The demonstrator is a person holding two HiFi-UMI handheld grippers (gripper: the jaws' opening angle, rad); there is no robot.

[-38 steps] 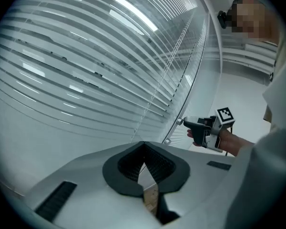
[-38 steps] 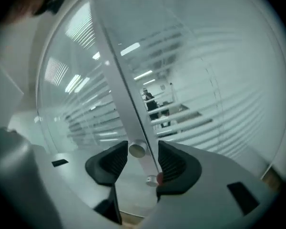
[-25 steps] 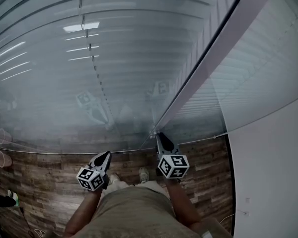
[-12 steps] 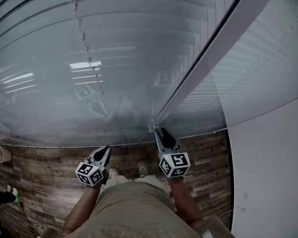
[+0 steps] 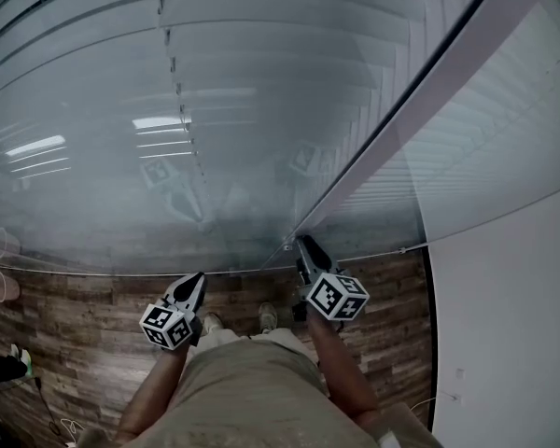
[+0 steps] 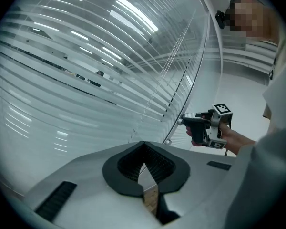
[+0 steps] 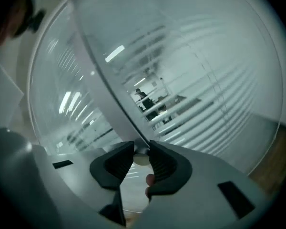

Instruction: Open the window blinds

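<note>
Horizontal window blinds [image 5: 261, 82] hang behind a glass wall, and a pale frame post [image 5: 401, 110] runs diagonally down it. At the foot of the post is a small round knob [image 5: 287, 245], also visible as a pale knob [image 7: 141, 157] in the right gripper view. My right gripper [image 5: 301, 243] is at the knob. Its jaws are opening, with the knob between the tips. My left gripper [image 5: 198, 278] hangs lower left, away from the glass, shut and empty. The left gripper view shows the right gripper [image 6: 183, 121] at the post.
A wood-pattern floor [image 5: 75, 343] lies below the glass, and a white wall [image 5: 504, 325] stands at the right. Cups [image 5: 2, 286] sit at the far left. Through the slats I see an office with a person [image 7: 142, 95].
My right gripper has rolled about its own line at the knob, and its marker cube now sits tilted. The slats show more plainly. The left gripper stayed put.
</note>
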